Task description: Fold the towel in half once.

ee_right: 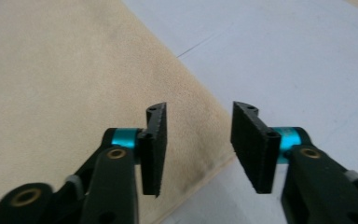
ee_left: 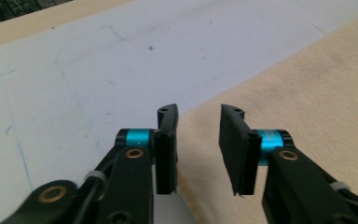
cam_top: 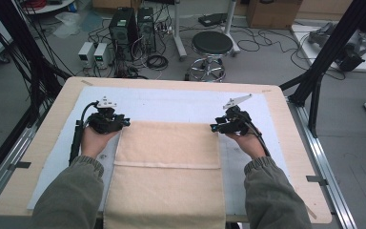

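**A:** So where were you at with the beige towel (cam_top: 167, 162)? It lay on the white sheet (cam_top: 171, 102), near end hanging off the table (cam_top: 286, 138) edge, and one fold seemed already in.

**B:** Yeah, looked like it. Your left gripper (cam_top: 124, 122) and right gripper (cam_top: 213, 128) sat at the far corners, jaws spread on both, each straddling a towel edge but pinching nothing.

**A:** So the corners weren't grabbed yet, and I'd guess the next fold was all still ahead.

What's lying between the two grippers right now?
In the high view, the far edge of the beige towel spans the stretch between the left gripper and the right gripper. Nothing else lies there; each open gripper straddles a far corner.
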A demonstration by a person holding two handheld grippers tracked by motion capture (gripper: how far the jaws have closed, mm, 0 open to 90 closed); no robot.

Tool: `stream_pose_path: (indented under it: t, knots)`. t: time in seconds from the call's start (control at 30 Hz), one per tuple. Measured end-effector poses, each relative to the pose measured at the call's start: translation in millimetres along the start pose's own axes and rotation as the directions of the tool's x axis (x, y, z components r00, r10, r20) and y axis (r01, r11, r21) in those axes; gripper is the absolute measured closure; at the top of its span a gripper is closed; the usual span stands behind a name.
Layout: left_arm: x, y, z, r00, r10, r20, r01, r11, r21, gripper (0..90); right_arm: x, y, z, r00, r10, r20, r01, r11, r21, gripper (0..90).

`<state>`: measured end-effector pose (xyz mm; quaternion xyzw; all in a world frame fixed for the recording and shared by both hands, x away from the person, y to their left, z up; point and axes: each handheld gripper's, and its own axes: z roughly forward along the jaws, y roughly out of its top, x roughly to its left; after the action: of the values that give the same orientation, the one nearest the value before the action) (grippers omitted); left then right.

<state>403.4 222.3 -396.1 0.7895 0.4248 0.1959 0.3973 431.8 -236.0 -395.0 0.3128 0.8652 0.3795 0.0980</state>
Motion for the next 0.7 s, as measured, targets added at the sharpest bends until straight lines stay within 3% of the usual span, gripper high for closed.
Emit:
stream_pose_path:
  t: [0.07, 0.17, 0.33, 0.43, 0.47, 0.53, 0.63, 0.7]
  knots:
    - [1.6, -4.7, -7.6, 1.0000, 0.009, -0.003, -0.009, 0.9999, -0.004, 58.5, 4.1, -3.6, -6.3, 1.0000, 0.000, 0.002, 0.000, 1.000, -0.005, 49.6]
    - [0.5, -13.5, -20.5, 0.9993, 0.013, 0.036, -0.012, 0.9994, -0.033, 56.3, 11.7, -8.1, -17.4, 0.9999, -0.010, 0.002, 0.010, 1.000, -0.006, 45.6]
    - [-11.9, -31.8, -35.4, 0.9958, 0.061, 0.069, -0.058, 0.9972, -0.047, 50.0, 30.4, -17.8, -29.9, 0.9992, -0.039, -0.008, 0.038, 0.999, -0.029, 40.1]
    - [-20.6, -42.8, -42.0, 0.9906, 0.088, 0.105, -0.082, 0.9947, -0.062, 49.1, 42.1, -26.0, -34.5, 0.9987, -0.051, -0.007, 0.050, 0.998, -0.044, 36.7]
    - [-22.8, -46.5, -43.9, 0.9893, 0.090, 0.114, -0.083, 0.9942, -0.068, 47.7, 44.3, -26.7, -34.5, 0.9989, -0.045, -0.014, 0.045, 0.999, -0.021, 33.7]
    - [-26.7, -52.7, -47.3, 0.9867, 0.096, 0.131, -0.088, 0.9939, -0.067, 46.7, 50.2, -27.2, -36.2, 0.9982, -0.058, -0.017, 0.058, 0.998, 0.001, 33.3]
    - [-31.6, -59.8, -52.7, 0.9840, 0.106, 0.144, -0.096, 0.9926, -0.074, 44.8, 58.3, -29.7, -40.9, 0.9961, -0.089, 0.001, 0.089, 0.995, -0.042, 34.4]
    - [-34.7, -63.9, -55.4, 0.9813, 0.113, 0.156, -0.103, 0.9924, -0.067, 43.9, 62.0, -34.6, -41.0, 0.9967, -0.080, -0.008, 0.080, 0.996, -0.033, 34.4]
